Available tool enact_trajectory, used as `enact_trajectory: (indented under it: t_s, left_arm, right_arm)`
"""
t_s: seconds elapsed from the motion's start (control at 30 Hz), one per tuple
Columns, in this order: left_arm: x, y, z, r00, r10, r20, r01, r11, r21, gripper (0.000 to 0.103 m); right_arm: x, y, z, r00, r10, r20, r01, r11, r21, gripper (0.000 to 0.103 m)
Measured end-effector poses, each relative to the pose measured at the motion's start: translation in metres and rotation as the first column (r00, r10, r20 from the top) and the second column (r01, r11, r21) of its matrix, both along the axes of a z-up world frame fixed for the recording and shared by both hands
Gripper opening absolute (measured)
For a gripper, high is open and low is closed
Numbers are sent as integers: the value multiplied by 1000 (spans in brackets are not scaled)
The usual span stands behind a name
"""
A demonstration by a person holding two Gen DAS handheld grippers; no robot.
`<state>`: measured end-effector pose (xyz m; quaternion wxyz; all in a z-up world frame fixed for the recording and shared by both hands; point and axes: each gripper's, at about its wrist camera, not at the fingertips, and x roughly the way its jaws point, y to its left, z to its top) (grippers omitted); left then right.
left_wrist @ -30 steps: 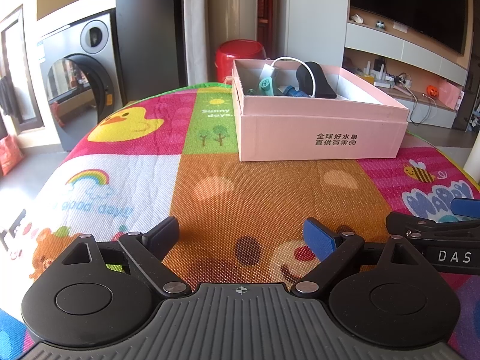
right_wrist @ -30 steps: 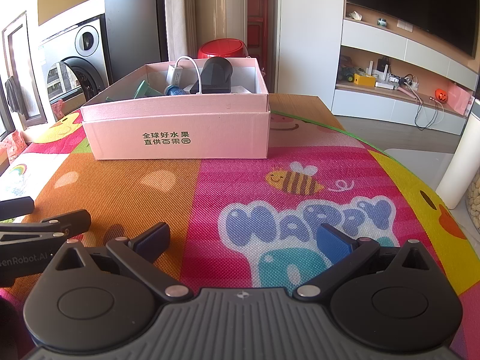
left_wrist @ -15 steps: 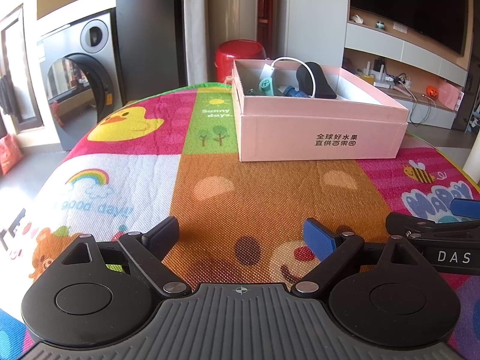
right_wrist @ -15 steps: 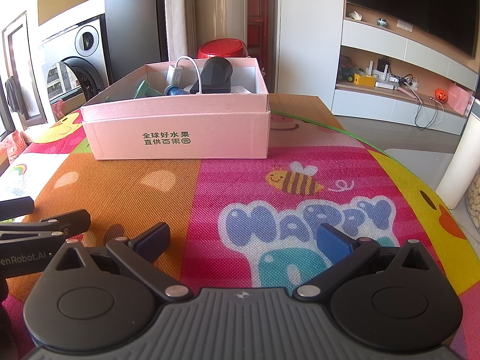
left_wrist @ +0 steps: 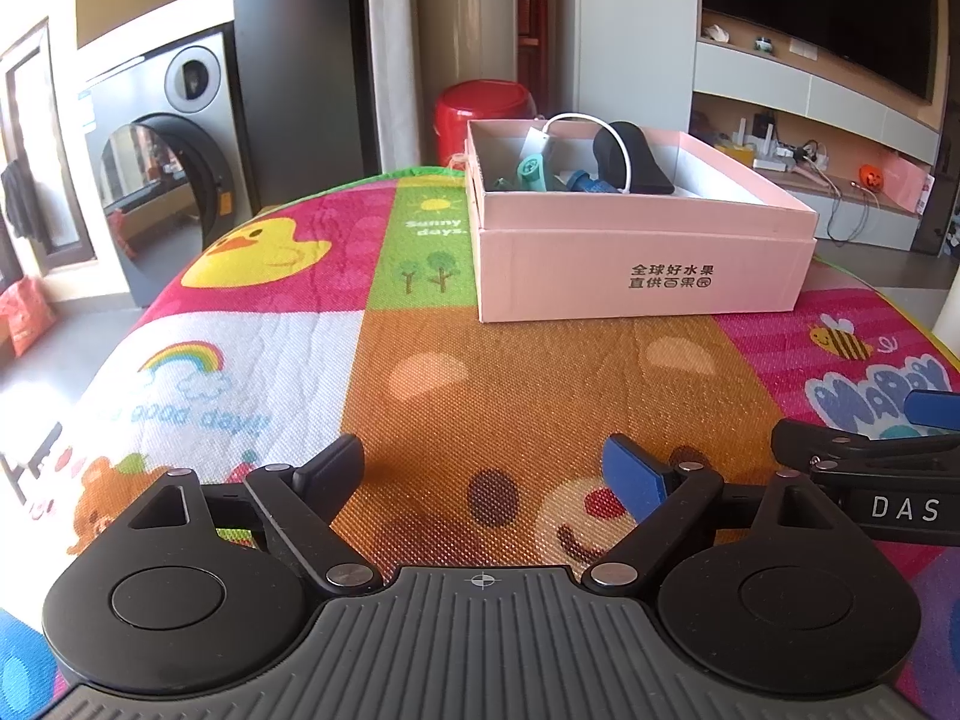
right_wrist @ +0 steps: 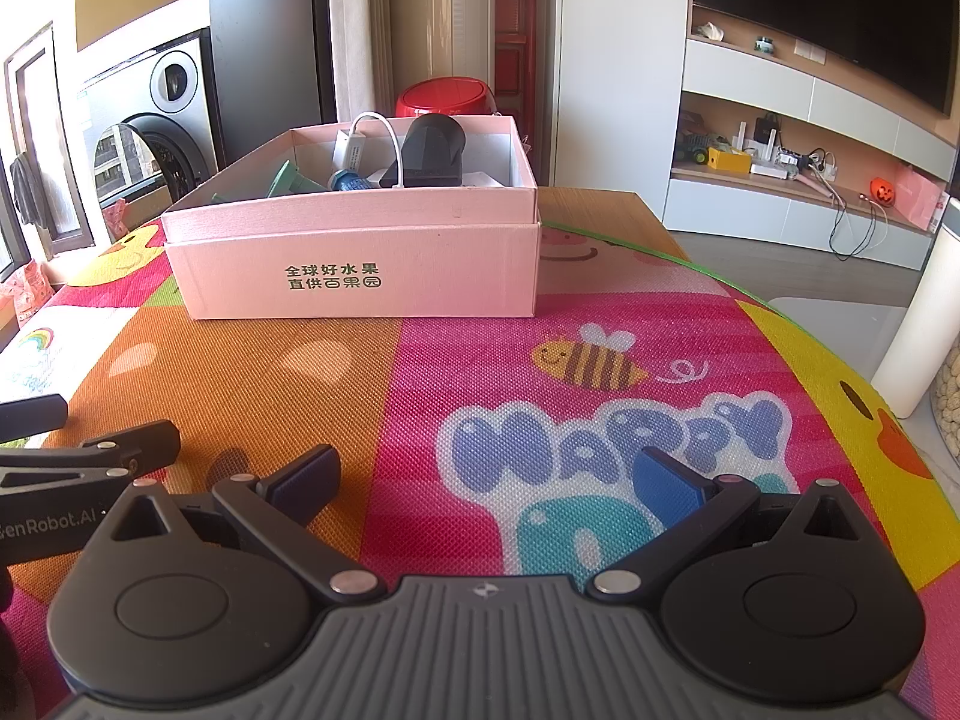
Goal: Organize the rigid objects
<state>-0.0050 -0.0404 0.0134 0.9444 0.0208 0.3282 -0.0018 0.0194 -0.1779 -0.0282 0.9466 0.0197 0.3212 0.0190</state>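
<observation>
1. Left gripper point(left_wrist: 483, 465): fingers spread wide, nothing between them, low over the orange panel of the cartoon play mat point(left_wrist: 540, 396).
2. Right gripper point(right_wrist: 486, 474): fingers likewise apart and empty, low over the pink "HAPPY" panel, just beside the left gripper.
3. Pink cardboard box point(right_wrist: 360, 264): upright on the mat, well ahead of both grippers, printed side facing them.
4. Inside the box, crowded toward its far left end as seen from the left wrist: a black wedge-shaped object point(left_wrist: 630, 159), a white charger with looped cable point(right_wrist: 354, 147), a teal plastic piece point(left_wrist: 531, 171) and a small blue piece point(left_wrist: 585, 183); exact contacts among them too cluttered to tell.
5. No loose rigid object visible on the mat in either view.
6. Judged step: either the very start, with items to be taken out and arranged, or the end, with everything already boxed; cannot tell which from these views.
7. If more handling is due: forward reach over the near wall, then descent onto one item, most likely the black wedge-shaped object on top.
8. Caution: looped cable draped over the black object, likely to snag or drag along on a lift.
</observation>
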Motion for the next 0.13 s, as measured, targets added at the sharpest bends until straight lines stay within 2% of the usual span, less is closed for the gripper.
enact_trajectory:
  t_s: [0.13]
  left_arm:
    - [-3, -5, 1, 1000, -13, 11, 13, 1000, 19, 83]
  right_arm:
    - [0, 0, 0, 1000, 0, 0, 0, 1000, 0, 103]
